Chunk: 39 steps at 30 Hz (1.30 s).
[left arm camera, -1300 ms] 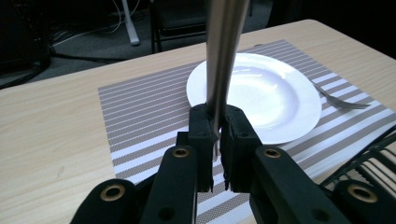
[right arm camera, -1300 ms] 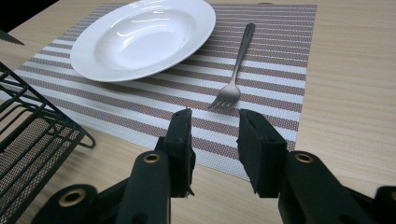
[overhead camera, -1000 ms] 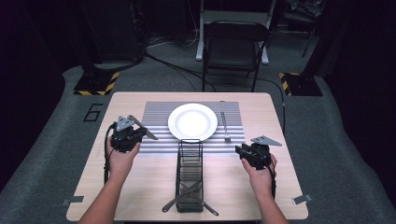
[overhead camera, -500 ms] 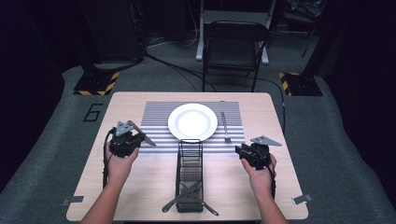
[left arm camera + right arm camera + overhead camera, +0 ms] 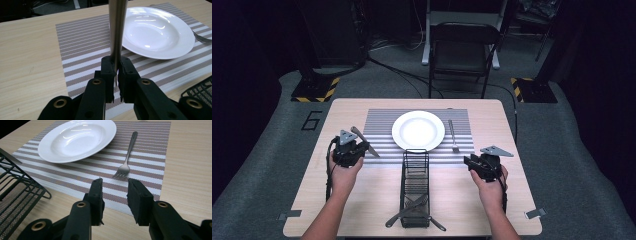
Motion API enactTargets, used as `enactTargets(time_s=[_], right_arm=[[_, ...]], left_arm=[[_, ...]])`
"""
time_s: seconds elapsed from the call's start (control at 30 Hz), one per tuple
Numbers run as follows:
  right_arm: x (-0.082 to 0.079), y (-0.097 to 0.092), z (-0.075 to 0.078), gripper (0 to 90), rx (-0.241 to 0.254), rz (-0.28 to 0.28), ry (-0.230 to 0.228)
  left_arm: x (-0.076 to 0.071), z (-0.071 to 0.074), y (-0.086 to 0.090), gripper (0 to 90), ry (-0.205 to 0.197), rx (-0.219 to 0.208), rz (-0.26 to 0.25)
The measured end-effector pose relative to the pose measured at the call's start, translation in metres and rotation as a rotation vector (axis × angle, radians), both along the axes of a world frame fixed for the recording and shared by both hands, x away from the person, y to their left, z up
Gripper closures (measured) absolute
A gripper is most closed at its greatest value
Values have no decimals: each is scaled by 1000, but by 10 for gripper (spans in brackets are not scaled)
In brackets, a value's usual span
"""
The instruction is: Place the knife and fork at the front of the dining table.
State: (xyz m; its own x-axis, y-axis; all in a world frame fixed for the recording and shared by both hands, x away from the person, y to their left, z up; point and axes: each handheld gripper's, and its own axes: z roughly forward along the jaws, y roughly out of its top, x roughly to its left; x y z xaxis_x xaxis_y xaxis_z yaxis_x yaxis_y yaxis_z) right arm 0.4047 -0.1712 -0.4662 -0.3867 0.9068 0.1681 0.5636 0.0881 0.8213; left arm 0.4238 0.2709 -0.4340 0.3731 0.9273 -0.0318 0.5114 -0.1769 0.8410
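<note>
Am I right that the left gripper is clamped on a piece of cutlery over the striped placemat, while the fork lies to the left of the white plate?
Nearly. The left gripper is clamped on a metal piece of cutlery over the striped placemat, but the fork lies to the right of the white plate, not the left. The high view shows it.

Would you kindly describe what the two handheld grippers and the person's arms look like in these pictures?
Both the left gripper and the right gripper are black, blocky units, each topped by a grey three-cornered plate. Their black jaws carry brass-coloured rivet rings, seen in the two gripper views. A black cable trails from each gripper back along the forearm. The forearms are bare, with no sleeves in sight.
</note>
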Motion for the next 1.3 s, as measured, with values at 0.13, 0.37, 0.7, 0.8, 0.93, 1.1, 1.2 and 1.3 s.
enactTargets(time_s=[0.13,0.37,0.7,0.8,0.93,1.1,1.2,1.3], right_arm=[[0,0,0,651,3,0,-4],[0,-1,0,651,4,0,-5],[0,-2,0,650,11,-2,-6],[0,-2,-1,650,11,-3,-4],[1,-4,-1,650,15,-7,-3],[1,-4,-2,650,14,-8,0],[1,-4,-2,650,18,-10,-1],[1,-5,-2,650,21,-11,-2]], left_arm=[[6,-1,-3,828,-12,-12,16],[17,-2,-8,829,-28,-39,38],[30,-4,-17,830,-39,-44,55],[33,-4,-19,830,-40,-46,59],[36,-5,-21,830,-47,-39,59],[40,-6,-24,830,-45,-45,68],[42,-8,-27,830,-55,-50,67],[46,-10,-28,831,-57,-66,74]])
